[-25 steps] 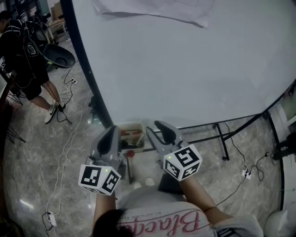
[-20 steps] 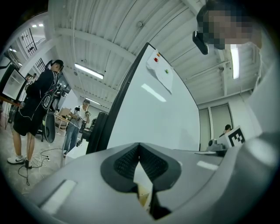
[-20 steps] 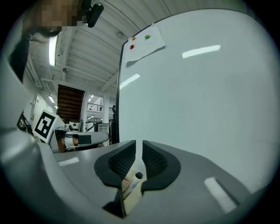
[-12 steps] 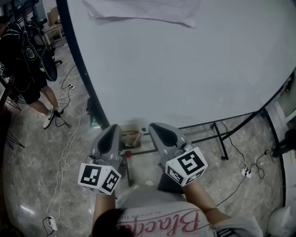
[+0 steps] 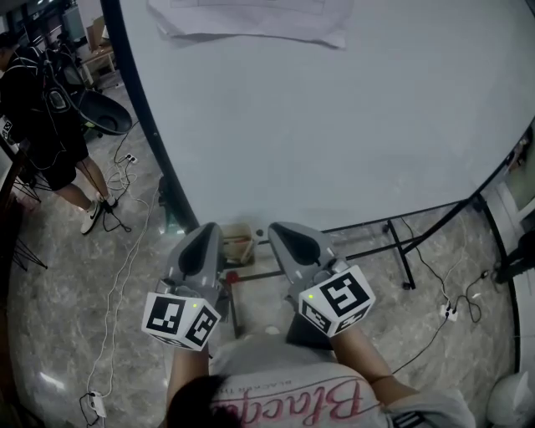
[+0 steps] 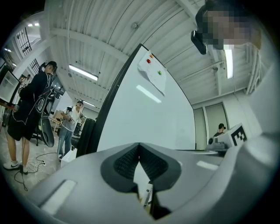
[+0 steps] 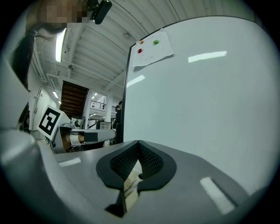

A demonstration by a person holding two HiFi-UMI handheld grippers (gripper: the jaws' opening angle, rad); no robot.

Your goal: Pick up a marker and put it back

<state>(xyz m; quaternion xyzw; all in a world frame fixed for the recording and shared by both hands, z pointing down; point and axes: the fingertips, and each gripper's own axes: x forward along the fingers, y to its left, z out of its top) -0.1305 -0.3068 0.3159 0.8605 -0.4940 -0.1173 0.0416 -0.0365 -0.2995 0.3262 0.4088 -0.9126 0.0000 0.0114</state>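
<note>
Left tool (image 5: 209,230) and right tool (image 5: 280,231) both pressed together, empty, lower centre, tips flanking small box (image 5: 248,230), markers (image 5: 240,249) inside barely resolved, whiteboard (image 5: 334,117) above, stand legs (image 5: 399,251) lower right, floor cables (image 5: 125,251), person (image 5: 42,109) upper left.

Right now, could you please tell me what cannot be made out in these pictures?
Box, head view: mostly hidden behind the left claw and right claw; contents uncountable.
Paper sheet on the whiteboard, head view: cut by the top edge; print too small.
Left gripper view: the shut left claw leaves only a sliver visible below; unidentifiable.
Right gripper view: the shut right claw likewise; the label there is unreadable.
</note>
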